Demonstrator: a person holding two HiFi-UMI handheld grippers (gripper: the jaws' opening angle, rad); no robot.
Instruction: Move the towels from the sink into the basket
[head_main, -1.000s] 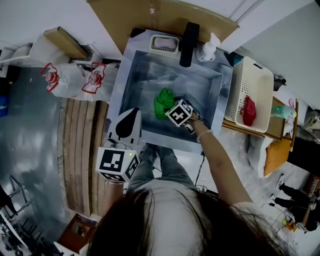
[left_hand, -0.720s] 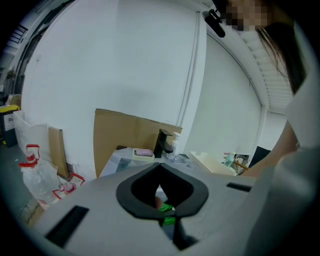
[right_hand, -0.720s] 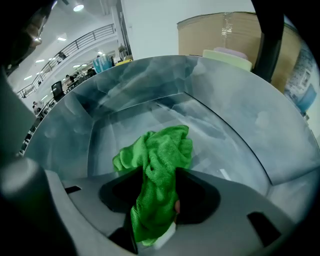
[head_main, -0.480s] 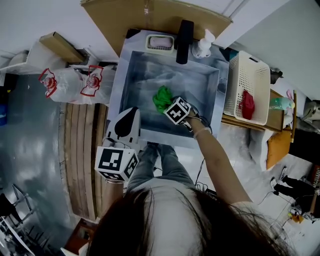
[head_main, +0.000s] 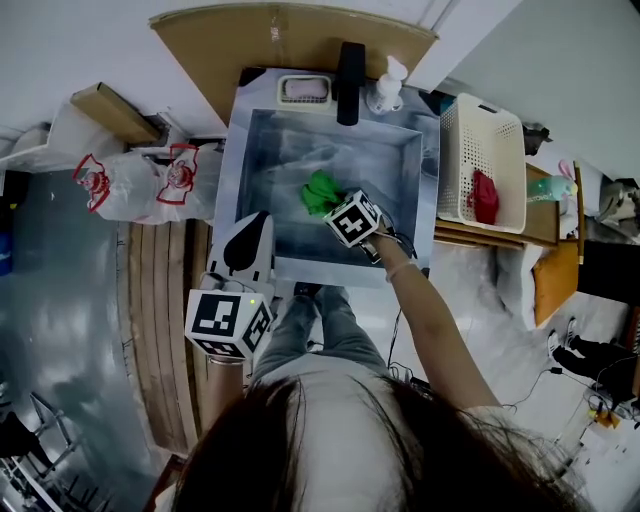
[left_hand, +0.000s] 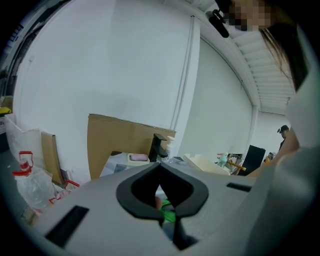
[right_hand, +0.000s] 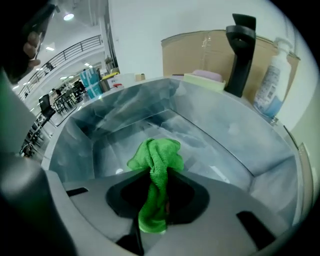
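Now, right hand-held gripper (right_hand: 159, 176), just clamped onto nubbly green towel (right_hand: 159, 150), boxy metallic sink (right_hand: 225, 145)

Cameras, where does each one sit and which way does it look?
Head view: on the person's head, looking steeply down at the sink; hair, right arm, left gripper and right gripper show.
Left gripper view: on the left gripper, looking across the sink toward the faucet; its shut jaws show.
Right gripper view: on the right gripper, looking down into the sink; its jaws have just been closing and pinch the green towel.
Shared: all three show the faucet and green towel.
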